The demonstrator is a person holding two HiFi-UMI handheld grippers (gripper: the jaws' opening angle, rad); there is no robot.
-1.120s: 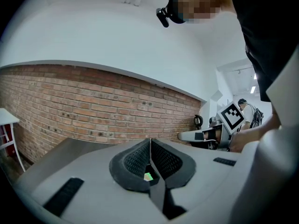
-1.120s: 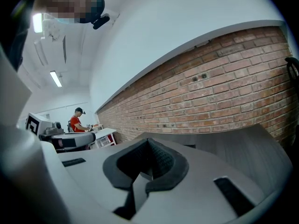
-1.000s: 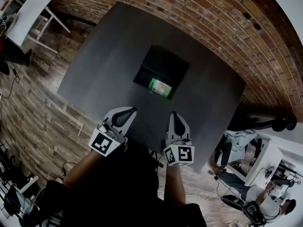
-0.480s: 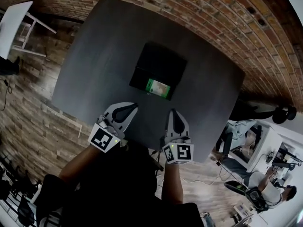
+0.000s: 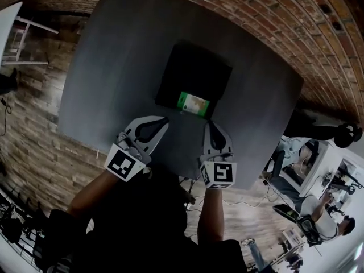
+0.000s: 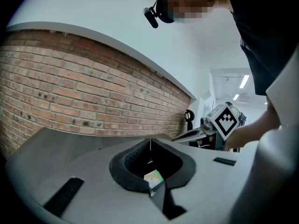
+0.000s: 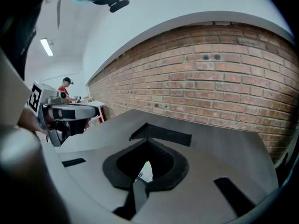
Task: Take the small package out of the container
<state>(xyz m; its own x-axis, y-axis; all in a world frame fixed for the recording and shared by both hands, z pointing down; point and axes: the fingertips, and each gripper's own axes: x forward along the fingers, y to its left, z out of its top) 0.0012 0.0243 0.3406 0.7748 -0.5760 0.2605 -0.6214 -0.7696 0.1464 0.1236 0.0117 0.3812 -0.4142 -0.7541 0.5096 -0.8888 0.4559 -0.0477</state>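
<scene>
The small green package lies in the shallow black square container, against its near wall, mid-table on the dark grey table. The left gripper and right gripper hover just short of it, towards the table's near edge. Both have their jaws pressed together and hold nothing.

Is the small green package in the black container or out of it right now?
In. The green package lies inside the black container, against its near wall, with nothing gripping it.

Wall: a red brick wall curves across the top and right of the head view.
Floor: a wood-plank floor at the left.
Furniture: a dark grey table at centre; a white table at the upper left.
Light: ceiling strip lights at the right of the left gripper view.
</scene>
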